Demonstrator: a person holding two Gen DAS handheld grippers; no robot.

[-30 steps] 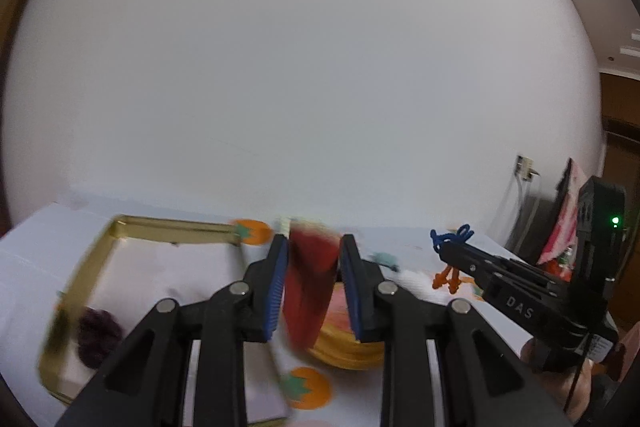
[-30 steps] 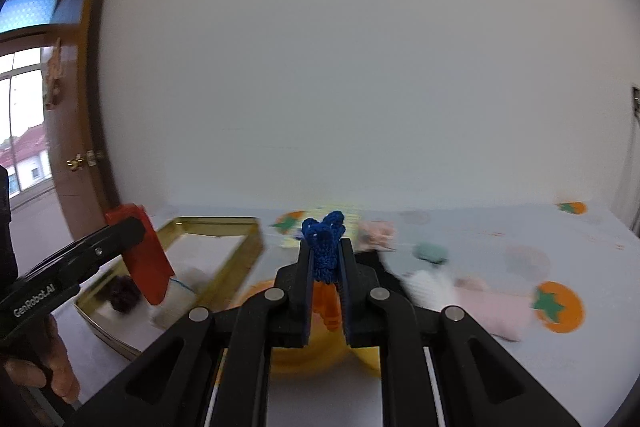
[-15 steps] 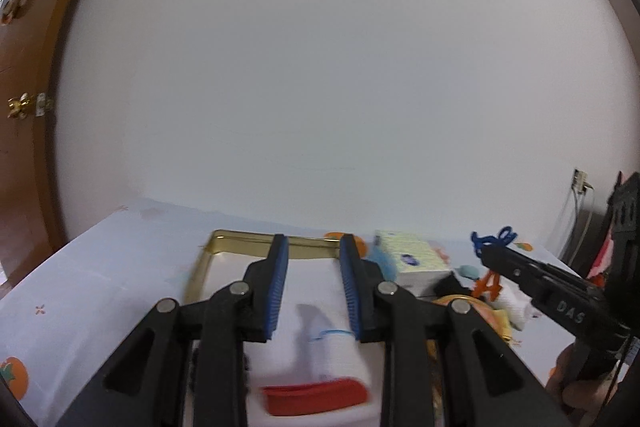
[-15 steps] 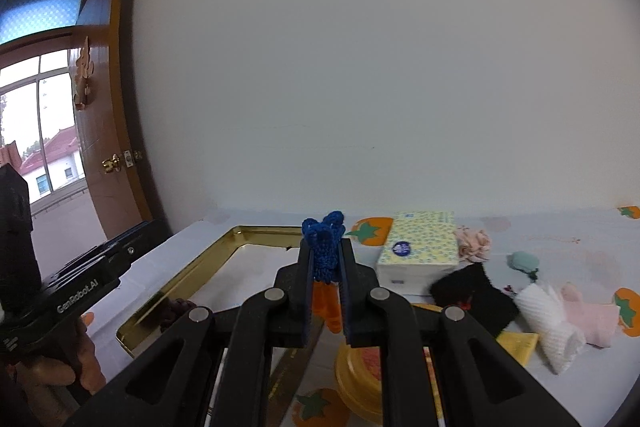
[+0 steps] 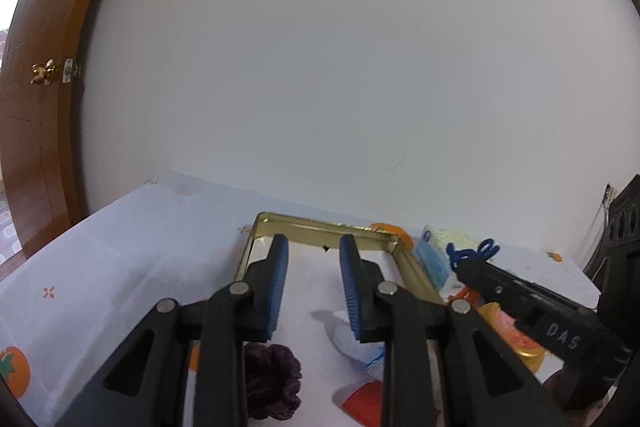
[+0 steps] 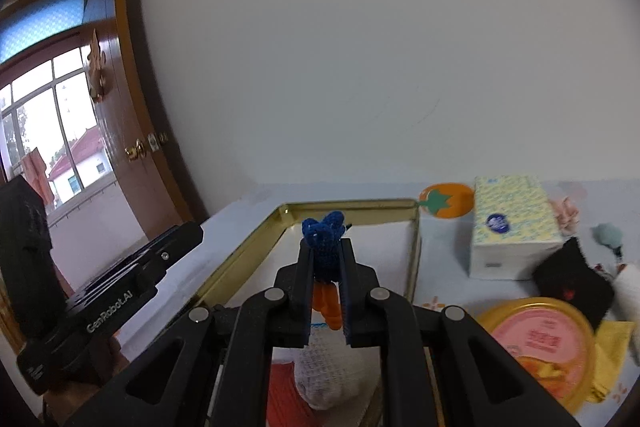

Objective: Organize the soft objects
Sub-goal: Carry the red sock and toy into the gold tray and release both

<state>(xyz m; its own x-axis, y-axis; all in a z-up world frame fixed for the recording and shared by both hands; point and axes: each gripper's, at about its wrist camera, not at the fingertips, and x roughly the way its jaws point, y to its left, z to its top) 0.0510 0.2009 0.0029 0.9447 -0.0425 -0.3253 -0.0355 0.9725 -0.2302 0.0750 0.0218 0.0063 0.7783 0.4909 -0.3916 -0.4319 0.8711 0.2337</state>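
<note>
Two claws over gold tray [image 6: 414,247]: left claw [image 5: 313,291] spread (empty), right claw [image 6: 326,291] pinching blue-orange knit toy [image 6: 324,247].

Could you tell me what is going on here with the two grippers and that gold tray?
A person is sorting soft items into a shallow gold metal tray on a persimmon-print tablecloth. The right gripper is shut on a blue and orange crocheted toy, held above the tray. The left gripper is open and empty over the tray. In the tray lie a dark purple knitted piece, a white mesh cloth roll and a red cloth.
</note>
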